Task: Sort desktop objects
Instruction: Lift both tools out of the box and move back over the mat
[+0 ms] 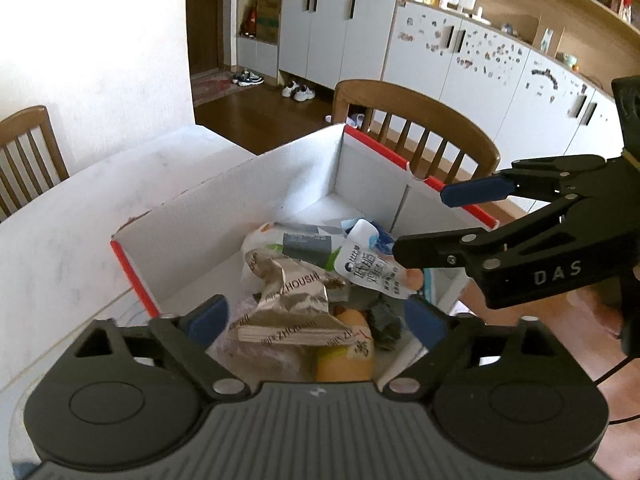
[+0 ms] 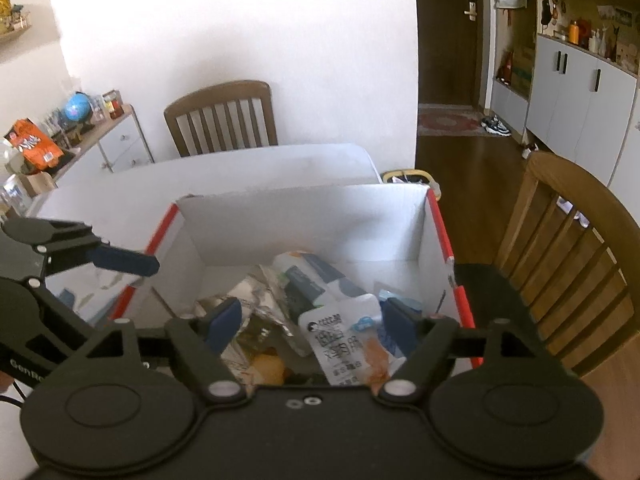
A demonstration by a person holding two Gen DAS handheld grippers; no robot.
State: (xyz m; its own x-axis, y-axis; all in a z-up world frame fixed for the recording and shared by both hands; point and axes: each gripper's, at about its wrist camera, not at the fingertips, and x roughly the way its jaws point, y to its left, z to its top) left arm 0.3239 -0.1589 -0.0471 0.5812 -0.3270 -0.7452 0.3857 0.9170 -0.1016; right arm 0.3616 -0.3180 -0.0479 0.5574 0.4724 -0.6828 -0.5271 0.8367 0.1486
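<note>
Both grippers are hovering over the white cardboard box (image 1: 224,200) on the counter (image 1: 60,240), jaws spread and pinching nothing. The left gripper (image 1: 318,318) and right gripper (image 2: 310,326) are best lifting straight clear of the red-edged walls, so nothing snags. The sorted packets are lying inside: a crumpled foil wrapper (image 1: 292,292) reading "ZHOUSHI" and a white pouch (image 2: 340,344) with Chinese print. The right gripper's side is showing "DAS".

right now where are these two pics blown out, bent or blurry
Left wrist view: the white wall is washed out, the cabinets curve with the fisheye, and the left gripper is soft up close. Right wrist view: the wall is overexposed, the packets in the box are blurred, and the corners go dark.
</note>
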